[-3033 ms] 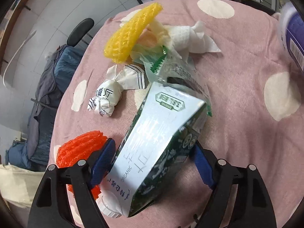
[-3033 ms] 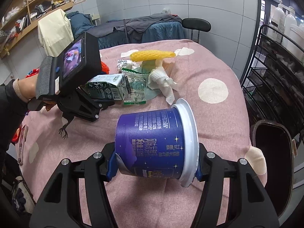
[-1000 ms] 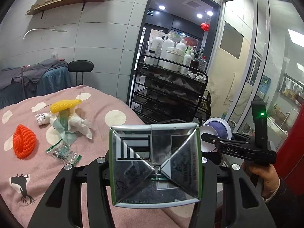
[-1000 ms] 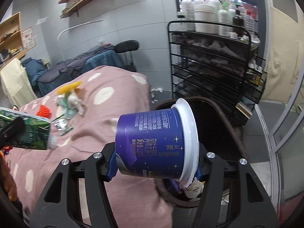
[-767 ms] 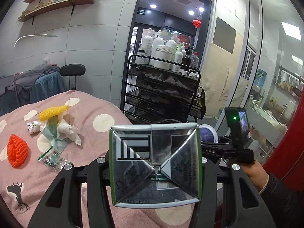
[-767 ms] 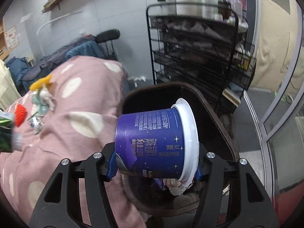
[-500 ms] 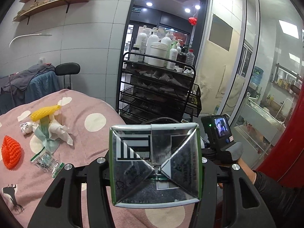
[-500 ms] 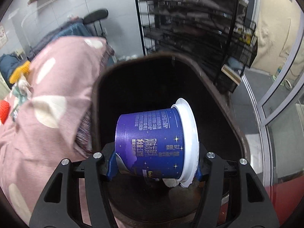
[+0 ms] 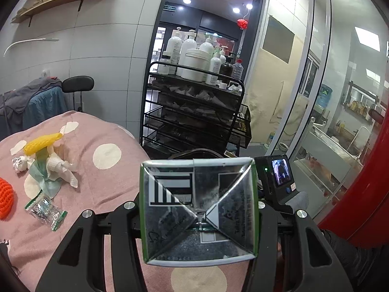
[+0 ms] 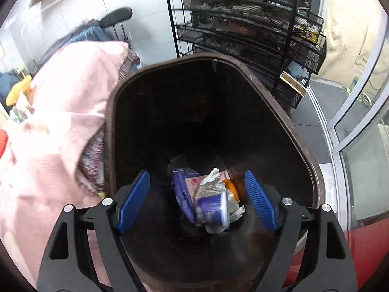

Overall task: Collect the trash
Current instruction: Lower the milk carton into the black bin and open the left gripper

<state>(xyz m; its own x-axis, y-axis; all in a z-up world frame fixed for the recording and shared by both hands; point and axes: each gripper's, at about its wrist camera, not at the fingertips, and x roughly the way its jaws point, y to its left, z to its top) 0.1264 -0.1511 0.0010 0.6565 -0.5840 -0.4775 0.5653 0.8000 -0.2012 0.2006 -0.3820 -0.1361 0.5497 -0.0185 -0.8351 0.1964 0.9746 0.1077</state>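
Note:
In the left wrist view my left gripper (image 9: 198, 215) is shut on a green and silver milk carton (image 9: 198, 211), whose flat bottom faces the camera. It hangs above the pink spotted tablecloth (image 9: 102, 180). In the right wrist view my right gripper (image 10: 195, 203) points down into the dark brown trash bin (image 10: 313, 165). Its blue pads (image 10: 132, 200) are opening and nothing is between them. The purple cup (image 10: 211, 210) lies at the bin's bottom among wrappers and paper. Trash on the table: yellow foam net (image 9: 42, 142), white tissue (image 9: 60, 166), clear wrapper (image 9: 46, 206), orange foam net (image 9: 6, 200).
A black wire rack (image 9: 194, 121) with white bottles stands behind the bin. The other gripper's screen unit (image 9: 277, 180) and a hand show right of the carton. A black chair (image 9: 77, 85) and a draped couch stand at the far wall. Glass doors are on the right.
My right gripper sank over the bin and opened; the purple cup left its pads and now lies in the bin. My left gripper drifted sideways, with the carton in it.

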